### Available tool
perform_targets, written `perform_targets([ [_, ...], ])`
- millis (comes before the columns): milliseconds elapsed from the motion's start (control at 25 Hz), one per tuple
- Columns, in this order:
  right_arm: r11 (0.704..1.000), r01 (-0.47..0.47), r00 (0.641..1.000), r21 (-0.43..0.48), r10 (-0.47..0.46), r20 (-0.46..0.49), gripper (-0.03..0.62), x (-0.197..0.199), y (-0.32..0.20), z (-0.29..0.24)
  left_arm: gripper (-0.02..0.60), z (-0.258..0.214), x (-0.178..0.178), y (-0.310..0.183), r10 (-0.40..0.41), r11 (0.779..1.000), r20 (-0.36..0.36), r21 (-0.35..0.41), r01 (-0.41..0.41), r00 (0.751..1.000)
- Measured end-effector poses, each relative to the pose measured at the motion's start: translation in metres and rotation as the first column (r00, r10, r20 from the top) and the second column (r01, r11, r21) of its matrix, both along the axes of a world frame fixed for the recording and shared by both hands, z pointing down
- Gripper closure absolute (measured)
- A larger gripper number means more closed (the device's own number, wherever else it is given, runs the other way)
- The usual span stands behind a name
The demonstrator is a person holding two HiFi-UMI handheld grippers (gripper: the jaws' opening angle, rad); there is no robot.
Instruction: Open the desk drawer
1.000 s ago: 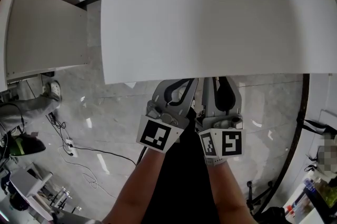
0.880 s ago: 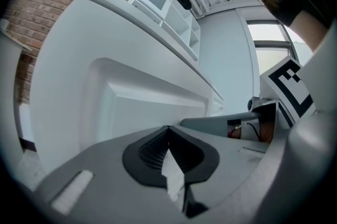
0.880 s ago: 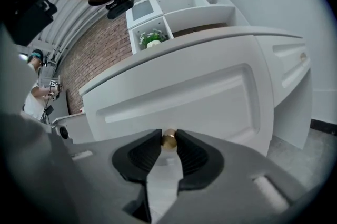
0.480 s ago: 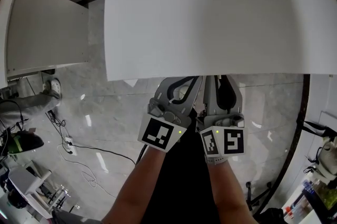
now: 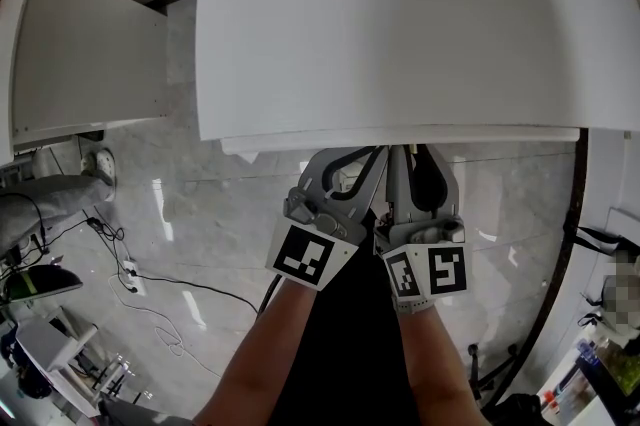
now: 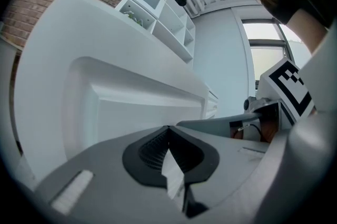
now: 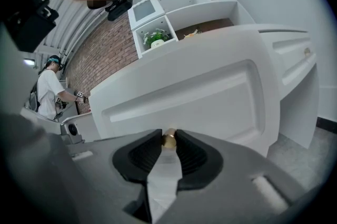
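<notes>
Drawer front (image 7: 200, 97) crosswise, right tool (image 7: 169, 136) just clamped onto its knob (image 7: 169, 140), left tool (image 6: 168, 131) closed, empty

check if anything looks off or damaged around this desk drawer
Nothing stands out. The drawer front looks straight and unmarked, its brass knob intact between the right gripper's jaws, which have just been closing on it. Only loose cables trail on the floor, left of the desk.
</notes>
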State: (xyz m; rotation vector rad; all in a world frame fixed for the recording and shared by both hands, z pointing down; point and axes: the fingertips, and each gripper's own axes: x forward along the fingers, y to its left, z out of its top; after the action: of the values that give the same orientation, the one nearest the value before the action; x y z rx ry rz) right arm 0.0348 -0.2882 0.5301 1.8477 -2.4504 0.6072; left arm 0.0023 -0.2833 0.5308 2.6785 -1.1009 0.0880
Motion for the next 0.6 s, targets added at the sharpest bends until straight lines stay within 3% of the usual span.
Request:
perform_targets([
  [600, 1.000, 0.007, 1.000, 0.003, -0.007, -0.007, 0.511, 0.001, 0.024, 0.000, 0.578, 0.000, 0.002, 0.024, 0.002, 1.000, -0.027, -0.019, -0.002, 1.000],
])
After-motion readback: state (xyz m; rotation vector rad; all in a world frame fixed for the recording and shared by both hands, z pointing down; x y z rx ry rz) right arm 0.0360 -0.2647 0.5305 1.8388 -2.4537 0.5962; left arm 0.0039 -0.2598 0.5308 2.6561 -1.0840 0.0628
